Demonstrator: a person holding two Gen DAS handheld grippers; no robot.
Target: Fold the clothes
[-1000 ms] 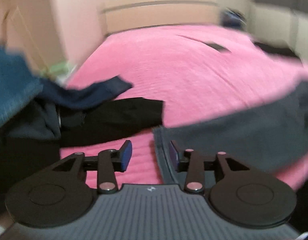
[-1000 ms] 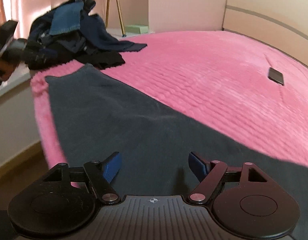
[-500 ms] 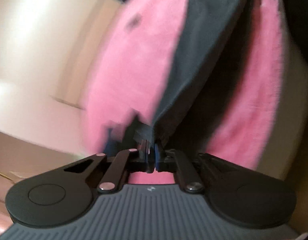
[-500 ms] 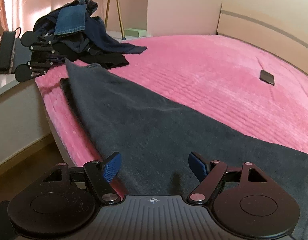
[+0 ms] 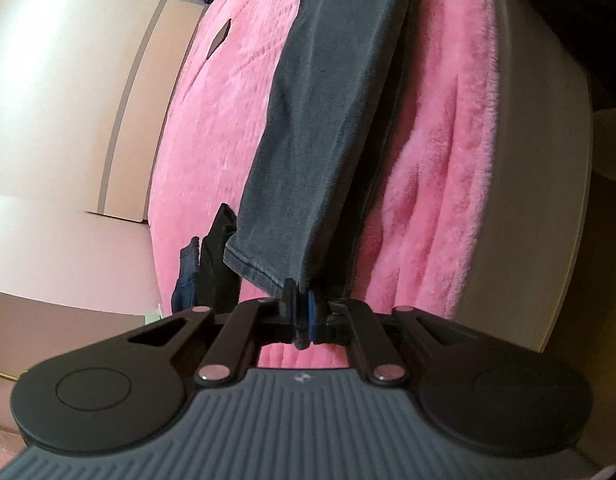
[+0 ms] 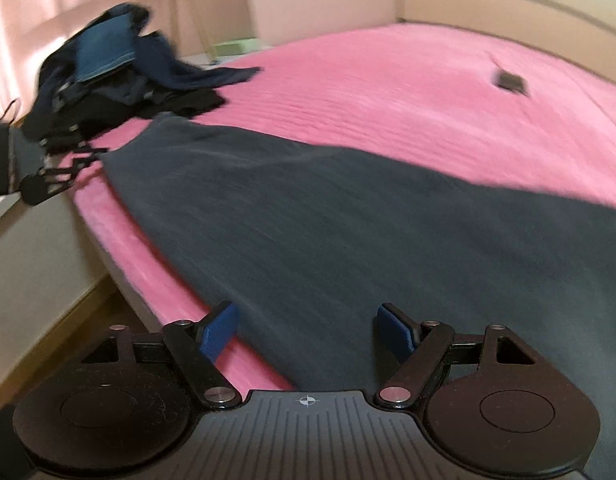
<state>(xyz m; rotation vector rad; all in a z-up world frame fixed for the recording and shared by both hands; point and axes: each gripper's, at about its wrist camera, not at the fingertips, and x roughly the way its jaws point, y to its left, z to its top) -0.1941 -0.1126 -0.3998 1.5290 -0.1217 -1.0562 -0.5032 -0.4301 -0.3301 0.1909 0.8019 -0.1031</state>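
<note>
A long dark grey garment (image 6: pixel 347 216) lies stretched along the near edge of the pink bed (image 6: pixel 387 96). My left gripper (image 5: pixel 302 312) is shut on a hem corner of that garment (image 5: pixel 319 120), and its view is rolled sideways. In the right wrist view the left gripper (image 6: pixel 84 162) shows at the garment's far left end. My right gripper (image 6: pixel 308 330) stands open low over the garment's near part, its blue pads (image 6: pixel 220 330) apart with cloth below them, not pinched.
A heap of dark and blue clothes (image 6: pixel 108 80) sits on the bed's far left corner. A small dark phone-like object (image 6: pixel 509 80) lies on the bed at the right. The headboard (image 6: pixel 507 0) runs along the back. Floor (image 6: pixel 60 344) shows beyond the bed's near left edge.
My left gripper closed on the grey garment's corner and rolled sideways, sinking toward the bed edge. The right gripper slid along the garment, still open.
</note>
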